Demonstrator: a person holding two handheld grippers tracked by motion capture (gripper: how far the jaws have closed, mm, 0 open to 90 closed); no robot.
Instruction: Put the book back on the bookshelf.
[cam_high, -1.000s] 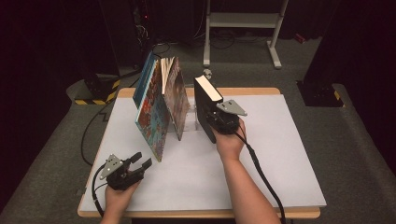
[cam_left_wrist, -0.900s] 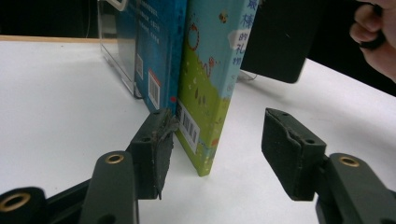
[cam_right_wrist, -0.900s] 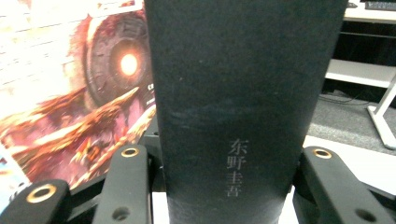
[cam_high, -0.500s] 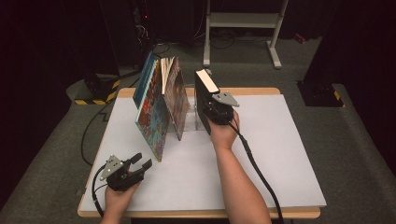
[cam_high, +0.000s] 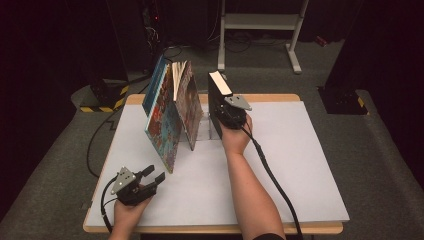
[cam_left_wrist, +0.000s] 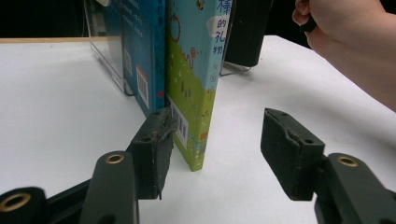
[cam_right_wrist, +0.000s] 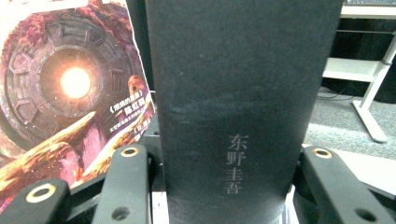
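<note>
A black book (cam_high: 216, 97) stands upright on the white table top (cam_high: 300, 165), its spine facing my right gripper (cam_high: 228, 119), which is shut on it. In the right gripper view the black book (cam_right_wrist: 238, 93) sits between both jaws of that gripper (cam_right_wrist: 224, 186). To its left, several colourful books (cam_high: 172, 115) lean to the left in a row. My left gripper (cam_high: 152, 174) rests near the front left of the table, open. In the left gripper view its jaws (cam_left_wrist: 217, 154) stand apart just in front of a green and blue book (cam_left_wrist: 194, 84).
A clear plastic bookend (cam_left_wrist: 105, 46) holds the far side of the row, and a clear stand (cam_high: 205, 129) lies between the row and the black book. The person's right hand (cam_left_wrist: 345, 42) shows beyond the left gripper. A white metal frame (cam_high: 260, 25) stands behind the table.
My right gripper has carried the black book a little to the left and away, closer to the leaning row. The left gripper has stayed where it was.
</note>
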